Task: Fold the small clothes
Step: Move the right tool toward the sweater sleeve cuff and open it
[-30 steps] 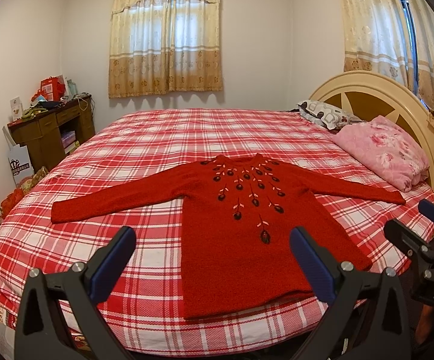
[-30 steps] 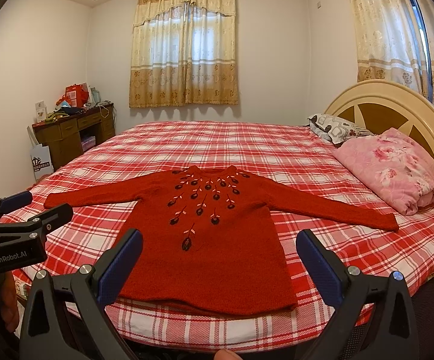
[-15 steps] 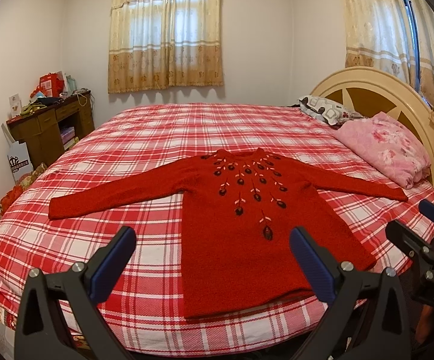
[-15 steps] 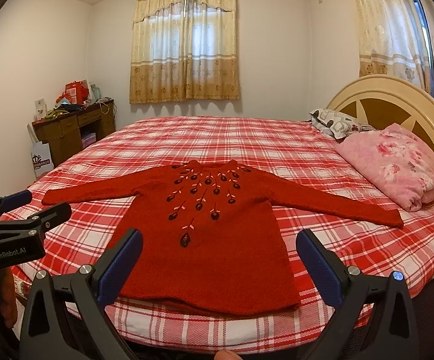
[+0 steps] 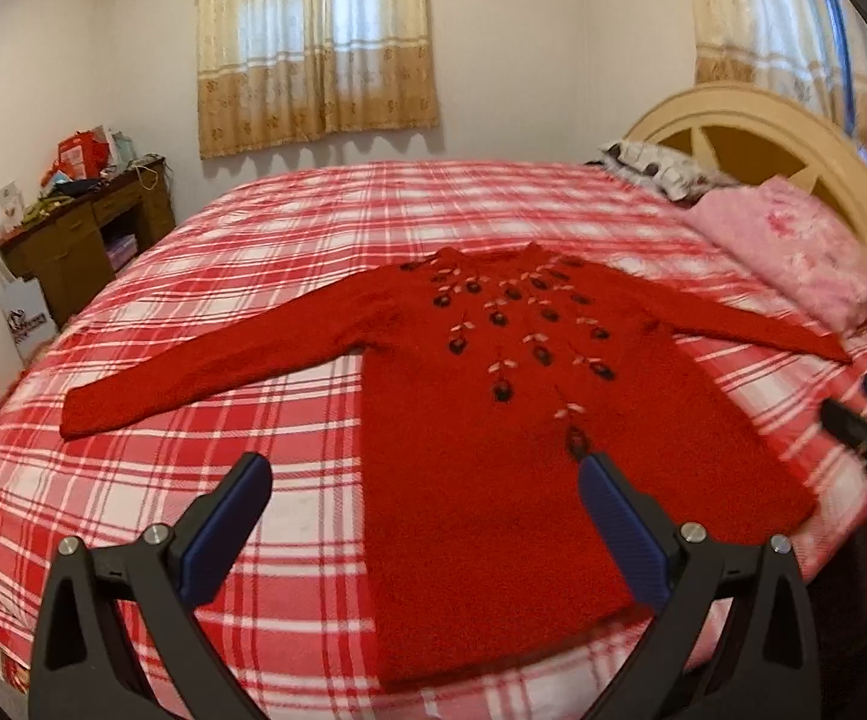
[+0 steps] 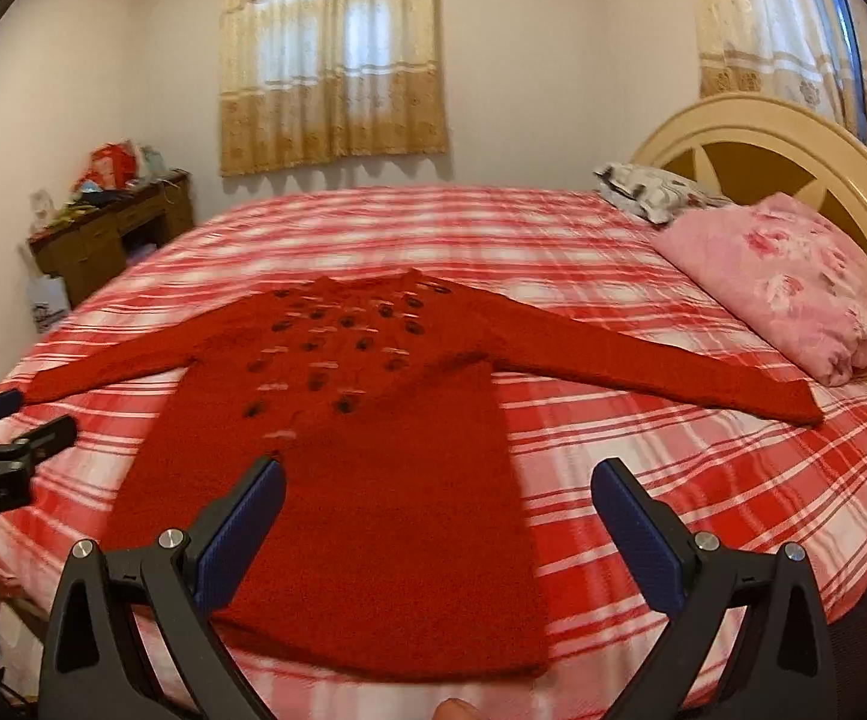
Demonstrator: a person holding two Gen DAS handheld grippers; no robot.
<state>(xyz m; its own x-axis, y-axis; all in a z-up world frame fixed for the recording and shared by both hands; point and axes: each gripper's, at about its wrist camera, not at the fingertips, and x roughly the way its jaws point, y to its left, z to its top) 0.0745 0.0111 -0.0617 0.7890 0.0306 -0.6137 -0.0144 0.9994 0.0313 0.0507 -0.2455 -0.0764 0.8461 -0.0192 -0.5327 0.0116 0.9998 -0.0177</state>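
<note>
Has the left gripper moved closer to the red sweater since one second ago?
Yes. In the left wrist view the left gripper has advanced toward the bed: the red sweater now looks nearer, and the curtain top is cut off.

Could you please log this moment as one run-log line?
red sweater: flat, unfolded on bed | left gripper: open | right gripper: open

Sweater (image 6: 349,480) embroidery smeared by blur — desk clutter (image 6: 112,171) unreadable.
</note>
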